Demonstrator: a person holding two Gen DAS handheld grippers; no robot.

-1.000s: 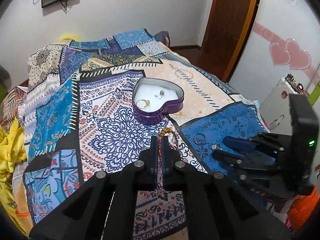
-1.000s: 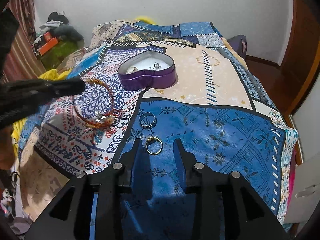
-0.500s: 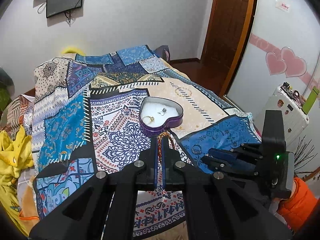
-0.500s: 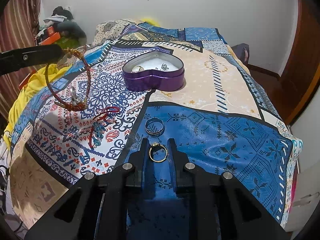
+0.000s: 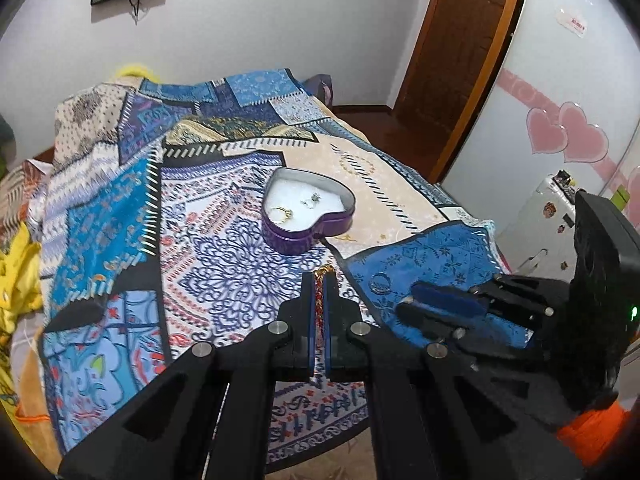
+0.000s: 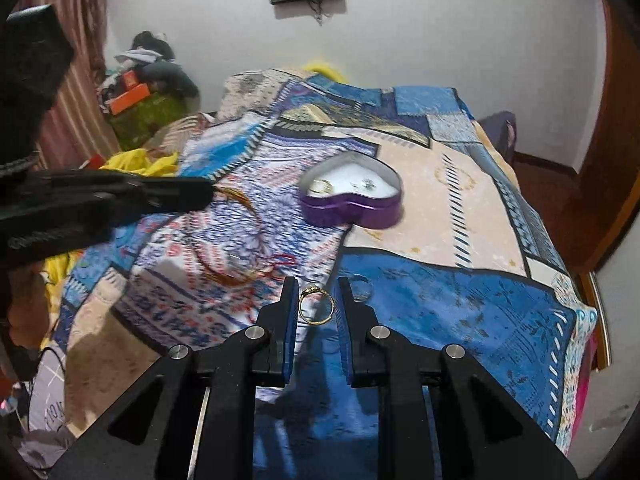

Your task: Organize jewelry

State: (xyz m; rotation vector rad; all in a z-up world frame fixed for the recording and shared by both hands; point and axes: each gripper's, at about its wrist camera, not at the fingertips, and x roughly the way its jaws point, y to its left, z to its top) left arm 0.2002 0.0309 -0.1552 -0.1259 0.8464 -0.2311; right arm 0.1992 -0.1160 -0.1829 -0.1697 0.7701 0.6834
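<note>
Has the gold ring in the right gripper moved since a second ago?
Yes. The gold ring lay on the blue patch beside the silver ring; now it is lifted, clamped in the right gripper.

A bed (image 5: 120, 208) covered with a patchwork spread in blue, cream and red prints carries everything. A purple heart-shaped tin (image 5: 308, 214) sits open near the middle of it, where a cream patch meets a patterned one. A silver ring (image 5: 380, 282) lies flat on the blue patch nearer the edge, well apart from the tin. Yellow cloth (image 5: 16, 280) is bunched at the bed's side.
</note>
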